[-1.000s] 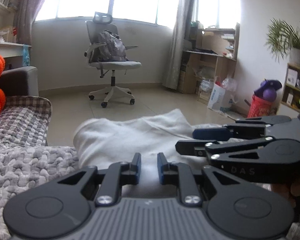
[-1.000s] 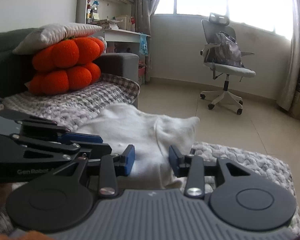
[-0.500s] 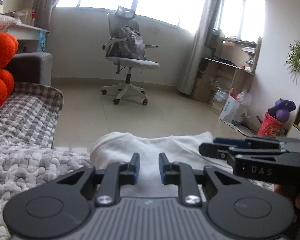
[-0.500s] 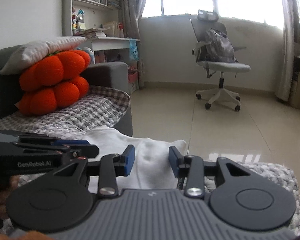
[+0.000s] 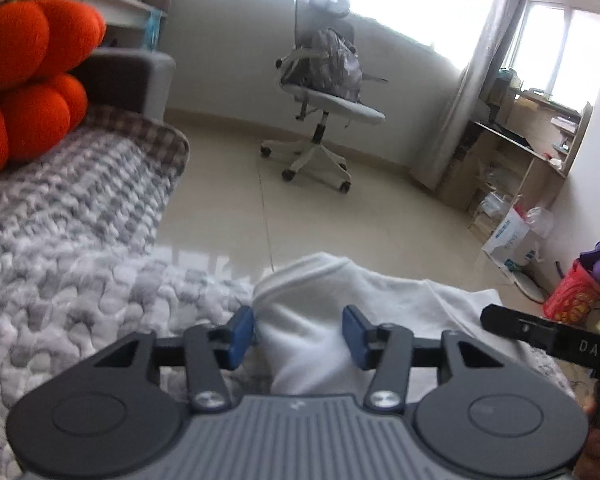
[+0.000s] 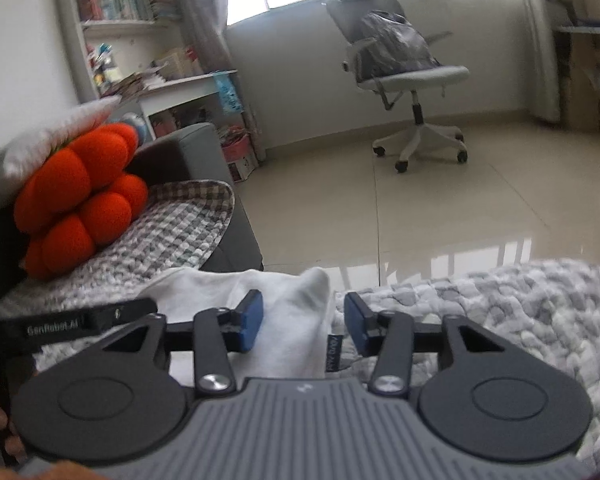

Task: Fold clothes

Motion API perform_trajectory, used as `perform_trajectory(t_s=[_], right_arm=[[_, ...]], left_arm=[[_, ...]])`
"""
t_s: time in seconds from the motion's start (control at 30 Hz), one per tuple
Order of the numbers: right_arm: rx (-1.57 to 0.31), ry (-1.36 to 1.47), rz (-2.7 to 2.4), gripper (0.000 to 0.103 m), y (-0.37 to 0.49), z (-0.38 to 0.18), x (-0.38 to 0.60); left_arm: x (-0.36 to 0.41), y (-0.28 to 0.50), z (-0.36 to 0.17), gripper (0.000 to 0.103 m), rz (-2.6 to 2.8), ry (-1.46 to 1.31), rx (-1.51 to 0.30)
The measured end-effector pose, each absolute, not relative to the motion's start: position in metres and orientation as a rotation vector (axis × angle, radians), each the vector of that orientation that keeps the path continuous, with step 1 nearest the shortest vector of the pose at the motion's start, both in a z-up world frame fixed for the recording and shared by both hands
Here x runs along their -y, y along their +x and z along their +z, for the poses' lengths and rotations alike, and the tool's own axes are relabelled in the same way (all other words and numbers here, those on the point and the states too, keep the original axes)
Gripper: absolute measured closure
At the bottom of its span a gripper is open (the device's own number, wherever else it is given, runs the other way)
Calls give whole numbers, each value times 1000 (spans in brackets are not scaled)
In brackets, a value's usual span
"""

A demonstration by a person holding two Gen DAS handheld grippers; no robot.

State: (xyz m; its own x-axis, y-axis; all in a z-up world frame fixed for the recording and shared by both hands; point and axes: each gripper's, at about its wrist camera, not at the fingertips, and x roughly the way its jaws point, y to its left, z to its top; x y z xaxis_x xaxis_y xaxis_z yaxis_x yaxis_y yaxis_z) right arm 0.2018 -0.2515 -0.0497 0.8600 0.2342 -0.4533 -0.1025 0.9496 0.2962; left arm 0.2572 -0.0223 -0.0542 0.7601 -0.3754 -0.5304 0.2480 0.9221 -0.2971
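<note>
White garment (image 5: 340, 312) lying bunched on the grey knitted blanket (image 5: 80, 280) that covers the sofa, close to the blanket's front edge where the tiled floor (image 5: 320, 216) begins.

Left gripper (image 5: 298, 336): the fingers (image 5: 241, 334) are opening, about half spread; a rounded fold of the garment sits between them, and the blue pads do not appear to press on it.

Right gripper (image 6: 304, 326): the fingers (image 6: 250, 324) are likewise opening and roughly half spread. A corner of the garment (image 6: 300, 320), with a small dark label (image 6: 333, 354) at its edge, lies between them without being clamped.

The two grippers are side by side, each visible at the margin of the other's view.

Progress, as judged from the cloth: at least one fold seems made, since the fabric shows doubled layers and a rounded folded edge toward the floor. The bundle is uneven and wrinkled, not a flat rectangle, so smoothing and probably a further fold remain. Whether sleeves are tucked in cannot be told.

Background: orange pumpkin-shaped cushion (image 6: 76, 196) at the sofa's far end; office chair (image 6: 404, 76) well apart, by the window.
</note>
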Motion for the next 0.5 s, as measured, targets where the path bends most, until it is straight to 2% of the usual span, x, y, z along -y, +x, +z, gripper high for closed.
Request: perform_trajectory(t_s=[0.07,0.4,0.5], right_arm=[[-508,279,171,43,197,-50,255],[-547,493,200,31,182,-45,283],[-562,566,221,25,179,-44,290]], left_arm=[[18,257,-54,51,-349,-235,-638],[0,254,-49,43,-427,-315,-763],[-2,252,-47,38,-421,-294,-780]])
